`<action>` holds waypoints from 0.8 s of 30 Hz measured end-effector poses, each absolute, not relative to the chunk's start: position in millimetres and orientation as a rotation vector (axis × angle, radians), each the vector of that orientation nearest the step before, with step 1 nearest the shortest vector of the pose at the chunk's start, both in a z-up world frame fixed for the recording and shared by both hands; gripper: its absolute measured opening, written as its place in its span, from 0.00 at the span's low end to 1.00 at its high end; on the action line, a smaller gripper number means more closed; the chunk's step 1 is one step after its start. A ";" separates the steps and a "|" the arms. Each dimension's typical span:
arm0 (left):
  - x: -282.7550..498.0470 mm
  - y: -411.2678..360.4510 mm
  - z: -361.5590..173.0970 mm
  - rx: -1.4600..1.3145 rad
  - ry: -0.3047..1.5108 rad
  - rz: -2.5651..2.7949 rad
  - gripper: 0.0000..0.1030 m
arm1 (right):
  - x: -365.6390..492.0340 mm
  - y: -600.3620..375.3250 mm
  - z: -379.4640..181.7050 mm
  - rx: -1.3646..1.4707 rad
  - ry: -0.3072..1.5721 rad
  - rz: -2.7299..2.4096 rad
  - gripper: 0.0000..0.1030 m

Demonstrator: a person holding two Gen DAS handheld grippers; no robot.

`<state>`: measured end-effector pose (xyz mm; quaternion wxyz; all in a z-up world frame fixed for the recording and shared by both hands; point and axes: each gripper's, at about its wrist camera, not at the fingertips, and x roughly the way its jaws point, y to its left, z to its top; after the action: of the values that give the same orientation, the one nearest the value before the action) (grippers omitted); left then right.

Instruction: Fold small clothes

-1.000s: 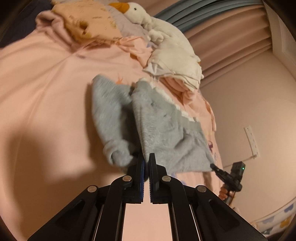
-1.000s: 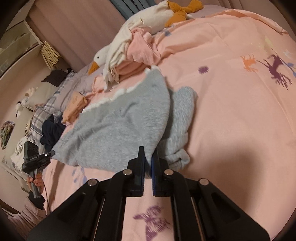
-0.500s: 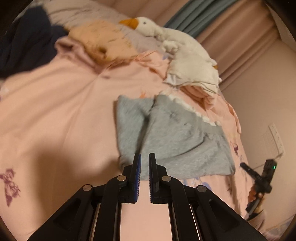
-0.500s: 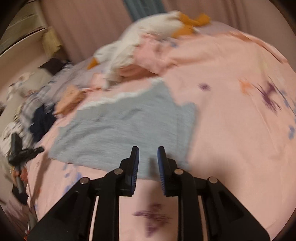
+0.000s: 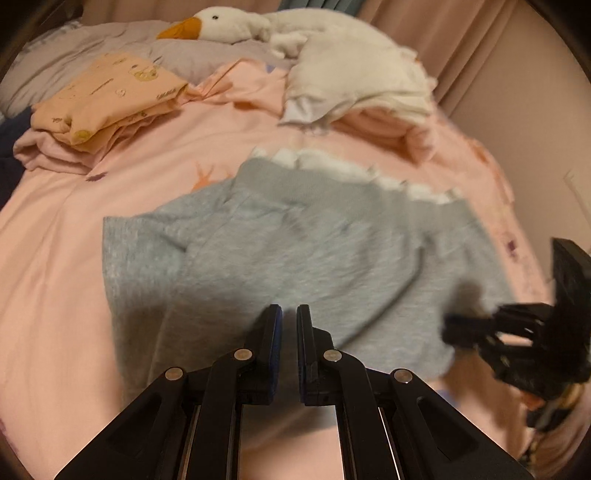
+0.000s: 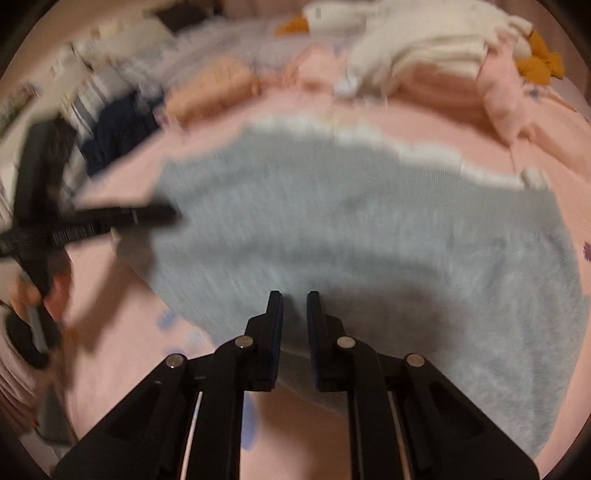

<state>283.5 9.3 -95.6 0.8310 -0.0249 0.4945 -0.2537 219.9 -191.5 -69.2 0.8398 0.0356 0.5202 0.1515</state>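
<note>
A small grey garment [image 5: 295, 254] with a white scalloped trim along its far edge lies spread on the pink bedspread [image 5: 51, 280]. It also shows, blurred, in the right wrist view [image 6: 369, 236]. My left gripper [image 5: 289, 314] hovers over the garment's near edge, jaws slightly apart and empty. My right gripper [image 6: 294, 301] hovers over the near edge from the other side, jaws slightly apart and empty. Each gripper appears in the other's view: the right one [image 5: 517, 332] at the garment's right corner, the left one [image 6: 92, 221] at its left corner.
A folded orange garment [image 5: 107, 99] lies on pink clothes at the back left. A white plush goose [image 5: 288, 33] and a white and pink pile [image 5: 369, 92] lie behind the grey garment. Dark navy clothing [image 6: 118, 129] sits at the far left.
Both grippers let go of the grey garment, which now lies flat and spread out. Both grippers opened slightly and swung to face it from the near side.
</note>
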 end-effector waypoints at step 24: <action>230.0 106.9 -90.0 -0.340 1.016 -0.392 0.27 | 170.9 -238.9 -80.9 0.192 1.046 0.154 0.23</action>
<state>230.0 106.9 -90.0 0.8416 -0.1609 0.4810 -0.1858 170.9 -238.9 -80.9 0.8590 0.0916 0.4983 0.0734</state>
